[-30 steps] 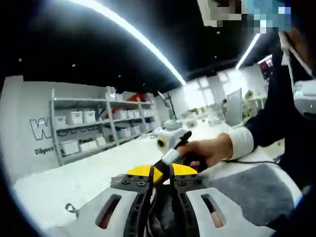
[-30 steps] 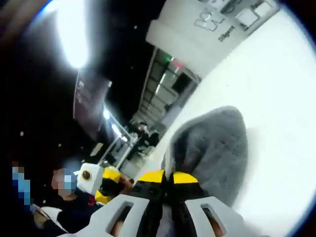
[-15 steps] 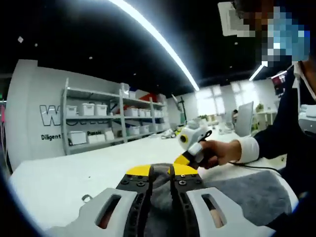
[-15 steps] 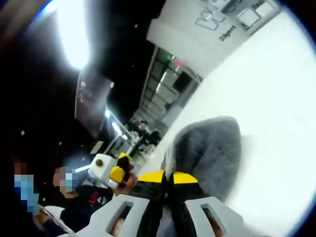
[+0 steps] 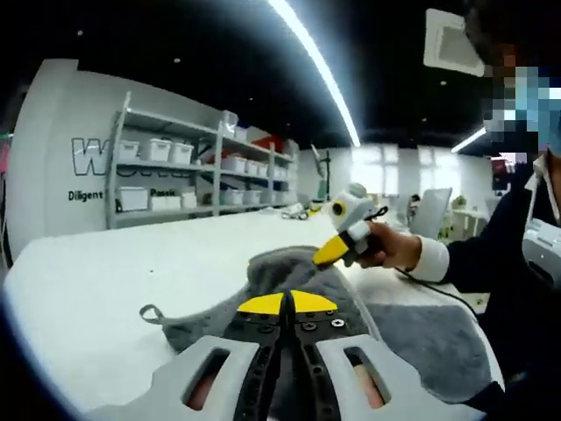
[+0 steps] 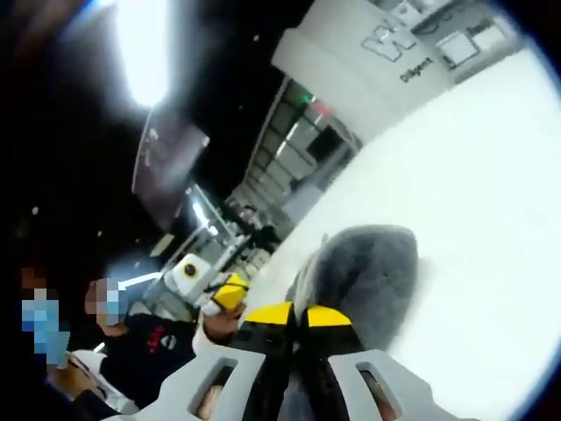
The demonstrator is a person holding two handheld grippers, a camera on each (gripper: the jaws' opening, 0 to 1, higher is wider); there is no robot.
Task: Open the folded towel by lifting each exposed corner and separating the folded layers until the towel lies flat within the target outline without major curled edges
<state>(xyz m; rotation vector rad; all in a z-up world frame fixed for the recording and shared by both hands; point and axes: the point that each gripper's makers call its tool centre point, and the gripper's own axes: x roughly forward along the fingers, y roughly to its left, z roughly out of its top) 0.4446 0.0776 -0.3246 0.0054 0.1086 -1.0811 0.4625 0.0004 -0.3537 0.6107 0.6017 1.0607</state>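
Currently: both grippers pinch a grey towel and hold part of it up off a white table
Left gripper (image 5: 287,307): bottom centre of the left gripper view, yellow-tipped jaws pressed together with grey cloth caught between them
Right gripper (image 6: 294,317): bottom centre of the right gripper view, jaws closed on a raised hump of the cloth; seen again right of centre in the left gripper view, held in a person's hand (image 5: 390,248)
Towel (image 5: 438,338): lower centre and lower right of the left gripper view, partly spread on the table (image 5: 105,289), with a ridge rising toward the right gripper
Hanging loop (image 5: 151,312): lower left of the left gripper view, on the towel's edge, lying on the table
Done so far: judging by the lifted ridge, the layers seem to be coming apart
Left to do: the towel is not yet flat; the raised fold needs drawing out and laying down
Target outline: cannot be made out on the table
Curled edges: too little of the towel's border is visible to judge
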